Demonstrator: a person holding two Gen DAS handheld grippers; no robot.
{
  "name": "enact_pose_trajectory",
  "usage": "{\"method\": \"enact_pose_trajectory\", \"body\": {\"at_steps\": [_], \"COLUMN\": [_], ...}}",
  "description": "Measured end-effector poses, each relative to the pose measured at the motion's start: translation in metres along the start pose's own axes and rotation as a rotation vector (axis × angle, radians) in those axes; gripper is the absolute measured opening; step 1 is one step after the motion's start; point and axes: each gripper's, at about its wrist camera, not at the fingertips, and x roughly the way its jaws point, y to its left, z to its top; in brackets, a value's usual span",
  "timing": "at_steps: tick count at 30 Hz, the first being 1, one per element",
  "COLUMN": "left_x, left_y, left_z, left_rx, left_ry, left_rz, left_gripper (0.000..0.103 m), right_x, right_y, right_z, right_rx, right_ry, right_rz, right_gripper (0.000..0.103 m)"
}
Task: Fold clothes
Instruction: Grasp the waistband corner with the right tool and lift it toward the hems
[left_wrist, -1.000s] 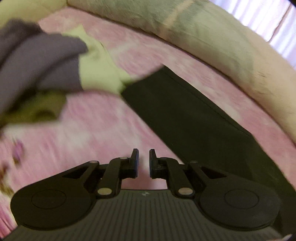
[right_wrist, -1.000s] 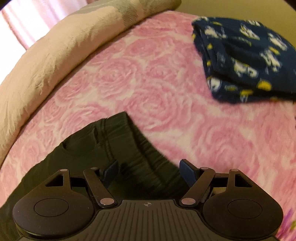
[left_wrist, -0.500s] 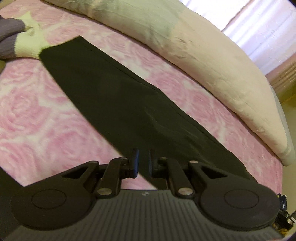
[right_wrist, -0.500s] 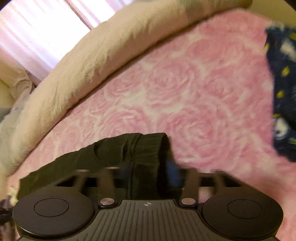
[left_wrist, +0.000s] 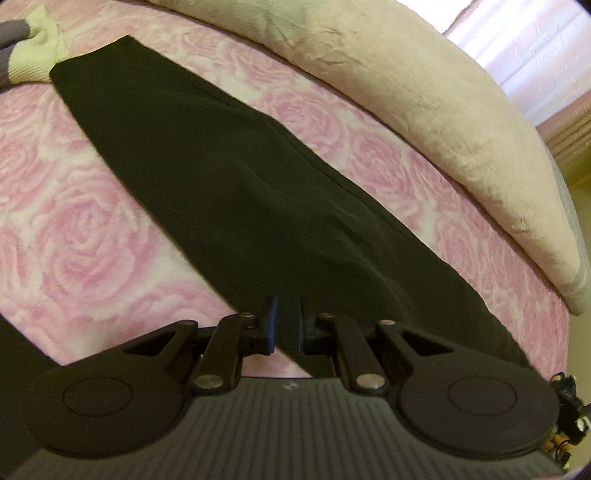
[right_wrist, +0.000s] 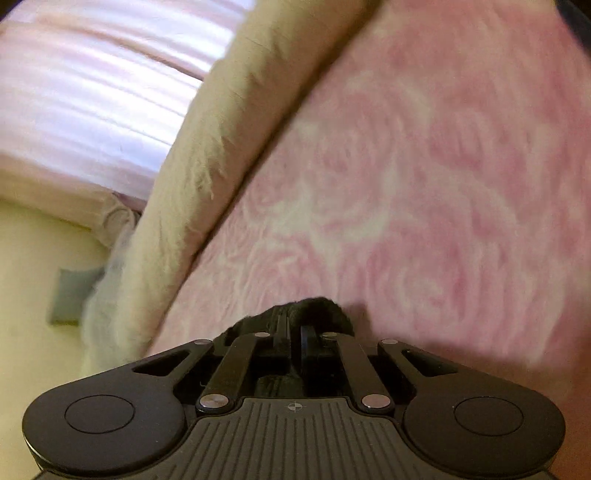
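A long black garment (left_wrist: 240, 192) lies flat and slantwise on the pink rose blanket (left_wrist: 74, 229), from the top left down to my left gripper (left_wrist: 286, 317). That gripper hovers over the garment's near edge with its fingers nearly together; I see no cloth pinched between them. In the right wrist view my right gripper (right_wrist: 293, 332) is closing tight on a bunched end of the black garment (right_wrist: 317, 310), with the fabric pressed between its pads and humped up just past the fingertips.
A cream rolled duvet (left_wrist: 424, 92) runs along the bed's far side, also seen as the cream roll (right_wrist: 207, 177) beside pale curtains (right_wrist: 92, 92). A grey and pale green garment (left_wrist: 33, 62) lies at the black garment's far end. A navy cloth edge (right_wrist: 576, 22) shows top right.
My right gripper went from wide open to shut on the black fabric while tipping and swinging left. My left gripper, shut throughout, slid along the garment toward its near part.
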Motion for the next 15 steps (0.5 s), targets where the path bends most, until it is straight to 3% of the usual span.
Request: {"method": "enact_pose_trajectory", "body": {"at_steps": [3,5,8,9,11,15], "left_x": [0.004,0.009,0.012,0.012,0.013,0.011], "left_y": [-0.009,-0.013,-0.019,-0.020,-0.021,-0.019], "left_z": [-0.001,-0.004,-0.010,-0.012,-0.016,-0.022], "left_rx": [0.025,0.030,0.046,0.056,0.061,0.029], "left_ry": [-0.007,0.011,0.029,0.030,0.036,0.049], "left_rz": [-0.001,-0.001,-0.012,-0.014,-0.014,-0.028], "left_gripper": [0.006,0.006,0.006,0.006,0.006,0.006], "right_x": [-0.009,0.003,0.008,0.001,-0.017,-0.057], "right_y": [0.009,-0.006,-0.018,-0.015,-0.006,-0.001], "right_z": [0.001,0.002,0.007,0.009,0.009,-0.010], "right_rx": [-0.053,-0.029,0.020,0.032,0.017,-0.035], "right_ry": [-0.089,-0.079,-0.038,-0.027,-0.020,0.088], "right_rz": [-0.019,-0.117,-0.095,-0.078,-0.051,0.028], "right_gripper": [0.002,0.002,0.005,0.026,0.056,0.055]}}
